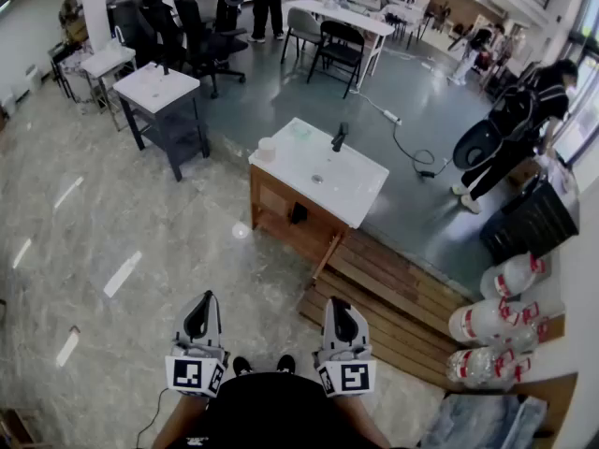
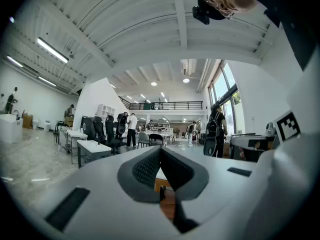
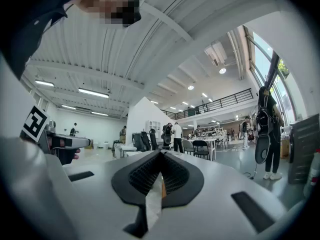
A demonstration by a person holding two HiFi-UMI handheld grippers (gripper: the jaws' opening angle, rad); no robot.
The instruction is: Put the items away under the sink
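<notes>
Head view: the sink cabinet (image 1: 277,206) stands ahead, a boxy brown wooden body under a smooth white rectangular top. The top has a shallow basin and a black faucet (image 1: 339,137) at its far edge. A small pale, rounded container (image 1: 267,148) sits at the top's left corner. A dark object (image 1: 298,213) shows at the cabinet's front, too small to identify. Slatted wooden planks (image 1: 393,293) lie against the cabinet's right side, and whitish water jugs (image 1: 482,321) with red bands lie beyond them. Glossy marbled floor (image 1: 140,241) lies open on the cabinet's near and left sides. Well short of the cabinet, the left gripper (image 1: 200,299) and right gripper (image 1: 339,304) are held level, side by side, pointing toward it. Each has its ribbed dark fingers clenched together, empty.
</notes>
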